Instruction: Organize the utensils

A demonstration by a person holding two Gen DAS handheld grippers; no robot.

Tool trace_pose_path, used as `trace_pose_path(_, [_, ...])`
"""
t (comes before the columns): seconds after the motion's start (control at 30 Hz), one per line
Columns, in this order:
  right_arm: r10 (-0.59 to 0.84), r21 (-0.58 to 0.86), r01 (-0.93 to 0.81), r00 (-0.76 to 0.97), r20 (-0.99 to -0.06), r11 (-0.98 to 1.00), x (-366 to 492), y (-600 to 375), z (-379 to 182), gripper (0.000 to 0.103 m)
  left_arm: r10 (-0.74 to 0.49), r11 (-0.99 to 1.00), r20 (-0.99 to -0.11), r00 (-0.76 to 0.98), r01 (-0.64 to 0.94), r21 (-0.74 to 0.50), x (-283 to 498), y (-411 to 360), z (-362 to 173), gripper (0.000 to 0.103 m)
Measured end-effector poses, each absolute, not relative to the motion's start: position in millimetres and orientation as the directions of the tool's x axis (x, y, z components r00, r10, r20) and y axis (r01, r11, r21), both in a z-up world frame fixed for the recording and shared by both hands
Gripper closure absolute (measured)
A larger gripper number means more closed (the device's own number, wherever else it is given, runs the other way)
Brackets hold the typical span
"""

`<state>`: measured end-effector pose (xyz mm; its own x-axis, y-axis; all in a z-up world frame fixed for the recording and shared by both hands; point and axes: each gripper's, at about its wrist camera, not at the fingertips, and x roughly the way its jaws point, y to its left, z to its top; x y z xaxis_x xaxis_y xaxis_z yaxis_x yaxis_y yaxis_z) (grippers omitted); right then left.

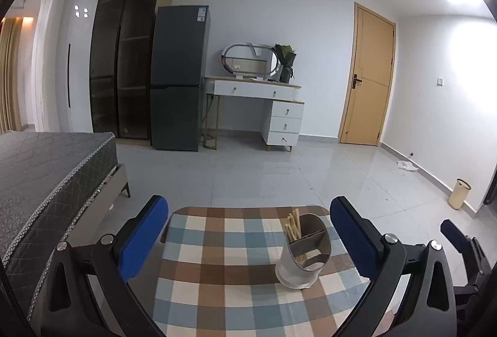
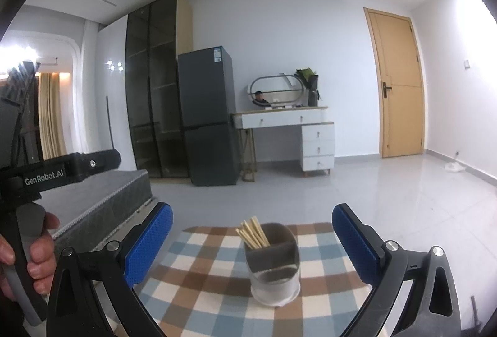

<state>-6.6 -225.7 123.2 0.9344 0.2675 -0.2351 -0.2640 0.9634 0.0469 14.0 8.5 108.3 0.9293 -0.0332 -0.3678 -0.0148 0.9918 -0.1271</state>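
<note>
Chopsticks (image 2: 252, 233) half-hidden inside grey holder (image 2: 273, 268).

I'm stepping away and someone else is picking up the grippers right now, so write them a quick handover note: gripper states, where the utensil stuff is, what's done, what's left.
Left gripper: jaws wide open, nothing between them.
Right gripper: jaws wide open, also empty.
Utensil holder: upright on the checked tablecloth, ahead of both grippers, touched by neither.
Chopsticks: a bundle stands in the holder's back compartment, ends sticking up.
Done: the chopsticks are in the holder.
Left: no loose utensils show on the visible part of the table; the holder's other compartments look empty, though not fully visible. Check outside the camera views before calling it finished.
</note>
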Motion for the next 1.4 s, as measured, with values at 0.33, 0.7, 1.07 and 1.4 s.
trace_pose_path(0.33, [0.25,0.049,-0.246,0.934,-0.255,0.968,-12.1,-230.6,98.1,0.0,-0.016,0.994,-0.38,0.925,-0.026,-0.105,5.1,10.1,83.0,0.002])
trace_pose_path(0.7, [0.218,0.055,-0.212,0.926,-0.309,0.976,-9.8,-238.2,62.6,0.0,0.003,0.994,-0.418,0.908,-0.049,-0.099,11.3,12.1,56.1,0.002])
trace_pose_path(1.07, [0.212,0.098,-0.19,0.911,-0.353,0.977,2.6,-250.1,40.0,0.0,0.005,0.994,-0.464,0.886,-0.055,-0.094,27.9,5.4,31.9,0.002])
trace_pose_path(1.4, [0.214,0.104,-0.187,0.876,-0.431,0.977,19.2,-246.7,14.8,0.0,-0.003,0.993,-0.534,0.845,-0.062,-0.104,45.7,2.3,1.8,0.002])
